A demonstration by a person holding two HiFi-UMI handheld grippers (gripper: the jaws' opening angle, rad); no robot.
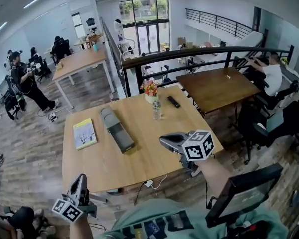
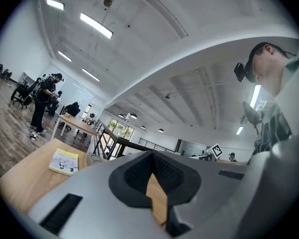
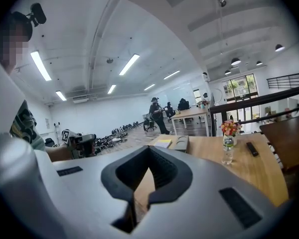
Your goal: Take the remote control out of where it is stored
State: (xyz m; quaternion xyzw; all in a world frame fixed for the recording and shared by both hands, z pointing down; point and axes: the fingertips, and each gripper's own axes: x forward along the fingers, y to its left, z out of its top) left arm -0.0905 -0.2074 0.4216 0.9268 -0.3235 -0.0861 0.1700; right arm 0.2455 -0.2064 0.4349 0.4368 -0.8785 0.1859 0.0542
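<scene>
Nearest, below the counter's (image 1: 139,158) near-left corner and off its edge, the left gripper (image 1: 81,180) points roughly level. In its own view its jaws (image 2: 152,154) meet at the tips with nothing between them; only bare wood shows through the gap behind the tips.

A little farther in, over the right side of the counter, the right gripper (image 1: 163,141) points slightly down toward the middle of the top. Its jaws (image 3: 148,149) are also closed together and hold nothing.

Beyond the grippers, on the left half of the counter, a yellow booklet (image 1: 84,133) lies flat, and just to its right a long grey case (image 1: 117,130) lies diagonally.

Farther still, toward the far edge, a clear water bottle (image 1: 157,110) stands upright. The remote control (image 1: 174,101) lies flat on the bare wood just beside the bottle, to its right and slightly behind, well apart from the grey case and from both grippers. A small vase of flowers (image 1: 150,88) stands behind the bottle at the far edge.

Past the counter a darker table (image 1: 217,86) and a black railing (image 1: 199,51) follow, with people seated and standing around the room.
</scene>
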